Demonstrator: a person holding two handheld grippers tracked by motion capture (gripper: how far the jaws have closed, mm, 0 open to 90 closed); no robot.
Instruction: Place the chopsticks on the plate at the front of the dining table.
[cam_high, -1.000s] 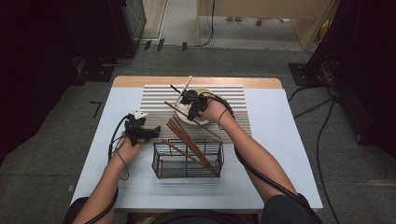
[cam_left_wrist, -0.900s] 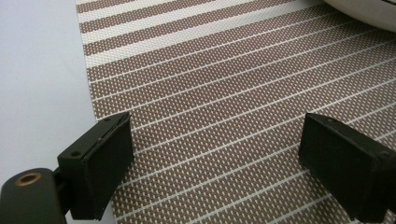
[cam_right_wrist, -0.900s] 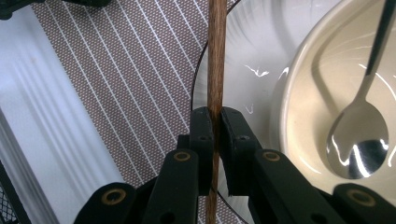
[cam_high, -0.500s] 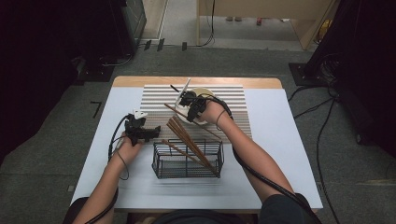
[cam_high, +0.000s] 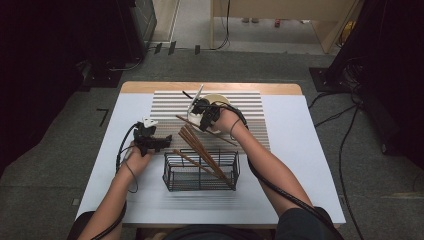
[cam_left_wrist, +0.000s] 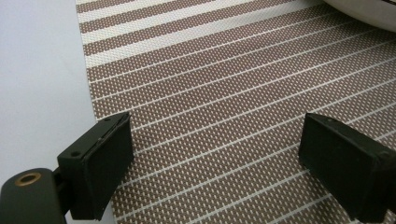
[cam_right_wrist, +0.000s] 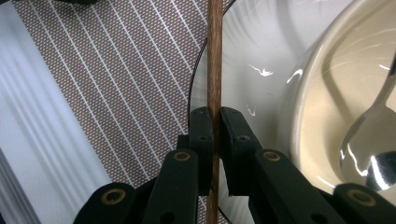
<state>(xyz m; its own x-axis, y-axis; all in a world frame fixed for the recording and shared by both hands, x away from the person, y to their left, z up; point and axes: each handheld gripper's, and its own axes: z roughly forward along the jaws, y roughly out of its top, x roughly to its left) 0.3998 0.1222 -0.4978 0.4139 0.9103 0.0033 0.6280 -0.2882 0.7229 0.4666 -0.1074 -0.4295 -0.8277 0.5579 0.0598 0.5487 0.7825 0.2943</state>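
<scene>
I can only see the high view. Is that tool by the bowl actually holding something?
Observer: Yes. The right tool is shut on a single wooden chopstick, as the right gripper view shows.
Operator: Is anything inside the bowl?
Observer: A metal spoon rests in the bowl.
Operator: And the other tool, is it gripping anything?
Observer: No. In the left gripper view the left tool is open, with only the striped placemat beneath its jaws.
</scene>
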